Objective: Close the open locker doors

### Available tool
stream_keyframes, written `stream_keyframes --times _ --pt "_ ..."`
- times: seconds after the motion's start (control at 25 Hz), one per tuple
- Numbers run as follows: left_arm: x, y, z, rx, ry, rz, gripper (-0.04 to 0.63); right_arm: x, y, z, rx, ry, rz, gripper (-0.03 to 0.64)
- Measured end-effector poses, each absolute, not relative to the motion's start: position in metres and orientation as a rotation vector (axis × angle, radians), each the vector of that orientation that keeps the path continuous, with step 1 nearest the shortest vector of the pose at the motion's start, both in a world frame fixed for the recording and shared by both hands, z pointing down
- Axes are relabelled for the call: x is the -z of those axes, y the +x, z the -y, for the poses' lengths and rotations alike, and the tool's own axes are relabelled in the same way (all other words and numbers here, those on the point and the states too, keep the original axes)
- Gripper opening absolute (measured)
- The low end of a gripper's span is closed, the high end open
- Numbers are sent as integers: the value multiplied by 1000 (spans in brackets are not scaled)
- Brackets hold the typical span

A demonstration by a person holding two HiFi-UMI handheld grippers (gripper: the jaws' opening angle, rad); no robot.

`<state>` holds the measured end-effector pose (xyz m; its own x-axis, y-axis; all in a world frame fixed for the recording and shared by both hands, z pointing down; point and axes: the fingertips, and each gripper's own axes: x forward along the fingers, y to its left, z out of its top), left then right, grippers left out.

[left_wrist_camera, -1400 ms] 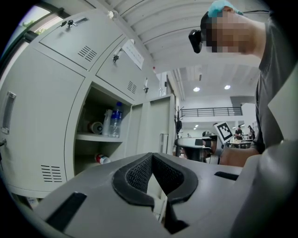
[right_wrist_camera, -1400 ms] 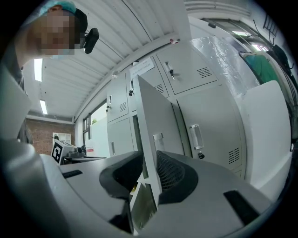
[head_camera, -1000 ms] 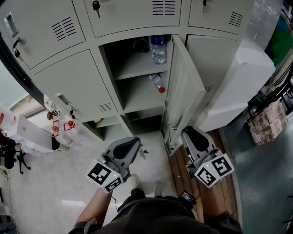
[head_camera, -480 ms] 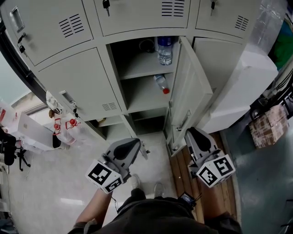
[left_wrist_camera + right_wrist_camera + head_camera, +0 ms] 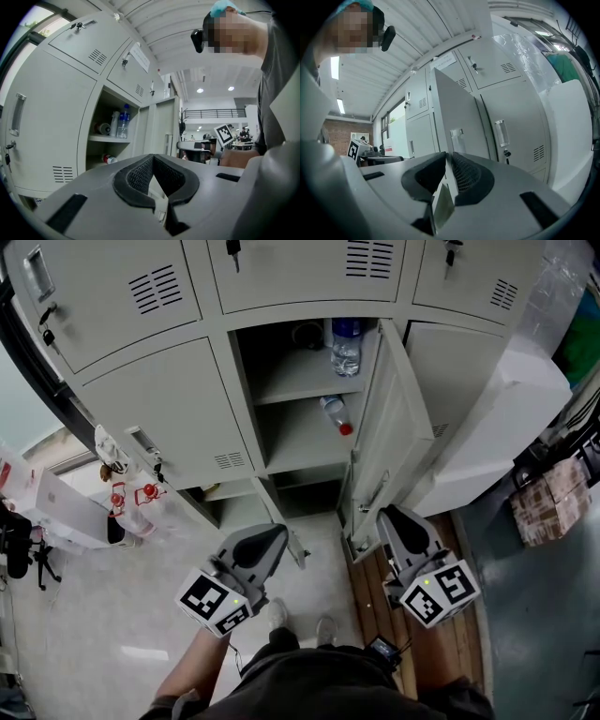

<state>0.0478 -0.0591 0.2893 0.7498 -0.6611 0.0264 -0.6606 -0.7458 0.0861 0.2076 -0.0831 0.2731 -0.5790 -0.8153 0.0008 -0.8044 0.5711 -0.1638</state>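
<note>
Press the right tongs (image 5: 387, 515), closed and empty, flat on the outer face of the open locker door (image 5: 386, 427) just ahead, low in the middle column, near its free edge; swing leftward, steadily, until latched. Keep the left tongs (image 5: 281, 532), likewise closed on nothing, out of the gap.

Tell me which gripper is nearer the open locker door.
Right. In the head view, the right gripper sits close by the lower end of the open locker door. The left gripper is farther off to the left, below the open compartment.
</note>
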Motion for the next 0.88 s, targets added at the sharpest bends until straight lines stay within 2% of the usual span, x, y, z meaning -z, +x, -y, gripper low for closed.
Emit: stream_keyframes --times 0.88 --pt "-292 18 75 17 2848 1055 8 -272 166 90 240 -1385 -2729 48"
